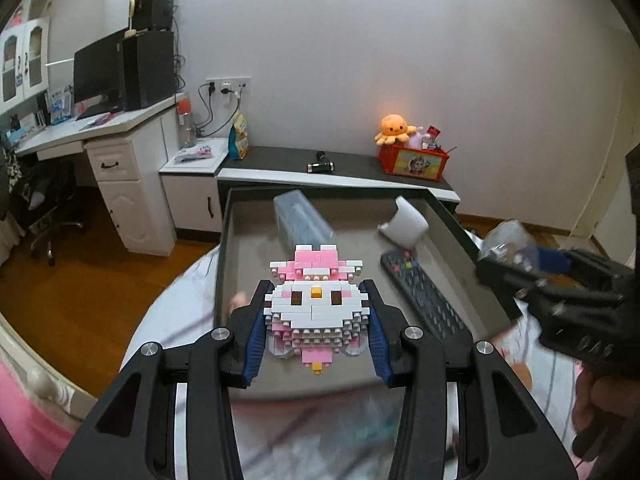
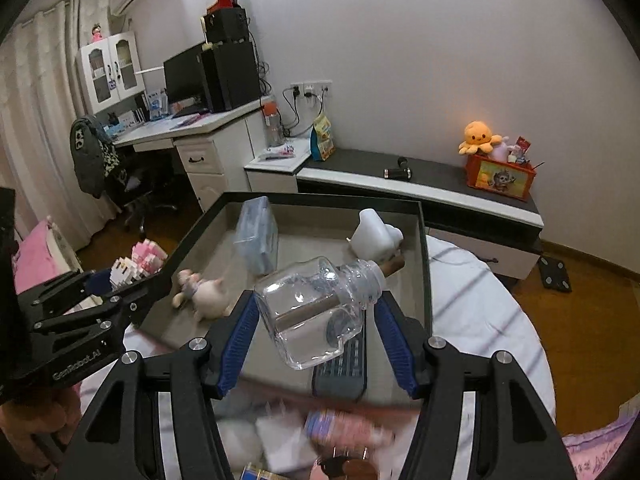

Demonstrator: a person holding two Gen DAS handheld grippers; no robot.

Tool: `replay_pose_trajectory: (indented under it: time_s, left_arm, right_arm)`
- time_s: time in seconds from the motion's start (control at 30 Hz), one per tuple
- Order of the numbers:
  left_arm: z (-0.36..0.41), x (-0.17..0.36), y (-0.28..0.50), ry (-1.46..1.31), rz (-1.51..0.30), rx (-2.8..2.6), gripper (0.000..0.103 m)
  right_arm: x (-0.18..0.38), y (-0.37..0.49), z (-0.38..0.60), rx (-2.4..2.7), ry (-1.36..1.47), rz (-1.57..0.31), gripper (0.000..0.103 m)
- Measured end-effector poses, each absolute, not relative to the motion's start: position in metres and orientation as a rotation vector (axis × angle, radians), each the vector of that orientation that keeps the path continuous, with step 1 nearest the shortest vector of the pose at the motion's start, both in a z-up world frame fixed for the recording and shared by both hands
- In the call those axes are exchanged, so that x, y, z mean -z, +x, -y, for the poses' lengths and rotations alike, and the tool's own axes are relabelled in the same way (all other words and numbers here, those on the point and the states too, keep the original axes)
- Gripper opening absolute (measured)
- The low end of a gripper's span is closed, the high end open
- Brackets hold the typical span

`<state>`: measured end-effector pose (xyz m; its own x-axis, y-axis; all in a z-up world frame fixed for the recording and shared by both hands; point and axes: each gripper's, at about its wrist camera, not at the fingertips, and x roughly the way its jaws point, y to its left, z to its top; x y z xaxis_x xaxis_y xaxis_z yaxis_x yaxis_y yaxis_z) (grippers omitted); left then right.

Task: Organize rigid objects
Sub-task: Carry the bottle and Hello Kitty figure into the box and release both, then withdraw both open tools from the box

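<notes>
My left gripper (image 1: 316, 300) is shut on a pink and white brick-built figure (image 1: 316, 304) and holds it over the near part of a grey box tray (image 1: 228, 216). My right gripper (image 2: 316, 308) is shut on a clear plastic bottle (image 2: 316, 312), tilted on its side over the tray (image 2: 424, 264). In the tray lie a black remote control (image 1: 424, 300), a white mug-like item (image 1: 406, 222), a clear blue-tinted case (image 1: 300, 216) and a small plush animal (image 2: 204, 290). The right gripper with the bottle also shows in the left wrist view (image 1: 516, 256).
The tray rests on a bed with a white patterned cover (image 2: 480, 304). Behind it runs a low dark-topped cabinet (image 1: 352, 164) with a red toy box (image 1: 414, 162) and an orange plush octopus (image 1: 392, 128). A white desk (image 1: 120, 128) with monitor stands far left. Loose items lie under my right gripper (image 2: 344, 428).
</notes>
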<state>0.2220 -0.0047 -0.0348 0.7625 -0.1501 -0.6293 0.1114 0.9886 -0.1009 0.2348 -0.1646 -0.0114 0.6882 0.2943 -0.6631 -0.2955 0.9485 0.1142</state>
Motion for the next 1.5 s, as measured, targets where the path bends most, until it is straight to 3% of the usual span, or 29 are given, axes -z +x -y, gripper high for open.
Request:
replay_pose_trajectory:
  time_s: [0.3,0.33,0.4,0.47,0.63,1.07,1.5]
  left_arm:
    - [0.019,0.063,0.269,-0.061,-0.759,0.141,0.047]
    - [0.02,0.065,0.269,-0.06,-0.761,0.136,0.052]
    - [0.019,0.066,0.266,-0.059,-0.749,0.113,0.091]
    - [0.015,0.061,0.259,-0.063,-0.714,0.09,0.101]
    - [0.002,0.047,0.235,-0.083,-0.667,0.065,0.103]
    - [-0.015,0.025,0.143,-0.099,-0.617,0.057,0.103]
    - [-0.004,0.04,0.074,-0.084,-0.653,0.056,0.103]
  right_arm:
    - [0.048,0.275,0.174,-0.284,0.017,-0.82,0.063]
    - [0.05,0.276,0.176,-0.281,0.017,-0.823,0.065]
    - [0.051,0.275,0.178,-0.275,0.014,-0.822,0.085]
    - [0.049,0.273,0.181,-0.26,0.021,-0.81,0.086]
    - [0.041,0.258,0.189,-0.231,0.052,-0.807,0.103]
    - [0.005,0.164,0.204,-0.253,0.143,-0.706,0.103]
    - [0.039,0.091,0.214,-0.244,0.185,-0.766,0.103]
